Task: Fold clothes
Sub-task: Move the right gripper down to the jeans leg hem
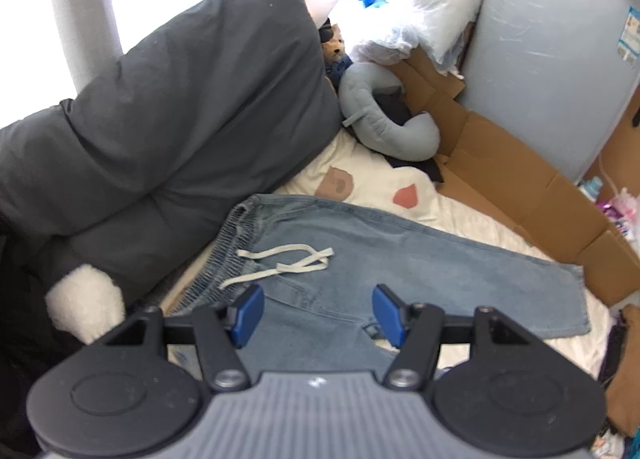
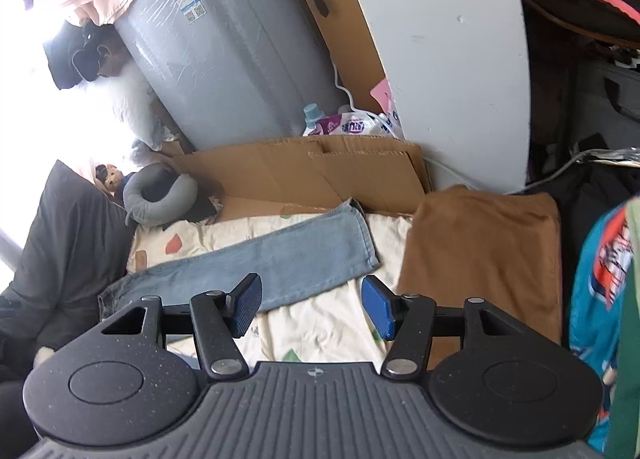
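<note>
Light blue jeans [image 1: 360,259] lie flat on a cream patterned sheet [image 1: 380,183], elastic waistband and white drawstring [image 1: 280,263] toward the left. My left gripper [image 1: 318,315] is open and empty, hovering just above the jeans near the waist. In the right wrist view one jeans leg [image 2: 280,259] stretches toward the upper right. My right gripper [image 2: 312,307] is open and empty above the sheet [image 2: 320,323], its left pad over the leg's lower edge. A folded brown garment [image 2: 484,255] lies to its right.
A dark grey pillow [image 1: 180,107] lies left of the jeans. A grey neck pillow [image 1: 380,111] and flattened cardboard [image 1: 520,187] border the far side. A grey wrapped appliance [image 2: 224,51] stands behind. A teal printed garment [image 2: 600,299] hangs at the right.
</note>
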A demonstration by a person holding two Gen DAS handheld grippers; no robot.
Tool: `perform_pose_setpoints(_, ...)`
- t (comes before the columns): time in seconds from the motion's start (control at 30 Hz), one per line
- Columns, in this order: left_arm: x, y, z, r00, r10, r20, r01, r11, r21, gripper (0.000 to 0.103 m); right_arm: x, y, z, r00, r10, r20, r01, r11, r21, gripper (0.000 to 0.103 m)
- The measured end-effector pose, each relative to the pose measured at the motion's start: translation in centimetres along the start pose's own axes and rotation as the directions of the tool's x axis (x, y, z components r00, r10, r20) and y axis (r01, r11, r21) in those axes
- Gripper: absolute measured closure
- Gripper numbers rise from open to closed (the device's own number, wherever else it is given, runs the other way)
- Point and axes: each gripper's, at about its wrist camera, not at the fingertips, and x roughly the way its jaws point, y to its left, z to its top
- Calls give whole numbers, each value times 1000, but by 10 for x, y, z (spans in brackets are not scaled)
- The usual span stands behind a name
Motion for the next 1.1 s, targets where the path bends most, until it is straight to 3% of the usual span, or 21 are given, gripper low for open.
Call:
perform_pose_setpoints(0.27, 12, 1, -38, 1000, -8, -15, 7, 1000, -8, 40, -3, -12, -58, 999, -15, -33, 15, 1000, 26, 41)
perform_pose_setpoints(0.57, 41, 22, -79, 997, 45, -62, -49, 997, -55, 40, 46, -43, -156, 987, -2, -162, 33, 981, 193, 41)
perform_pose_setpoints(0.77, 49, 35, -104, 994, 53, -92, -62, 993, -96, 40, 79, -59, -219, 967, 39, -252, 47, 944, 327, 41)
perform_pose_setpoints(1.1, 69, 45, -140, 988, 67, -136, -81, 991, -104, 40, 135, -91, -300, 935, 76, -347, 127, 841, 526, 41)
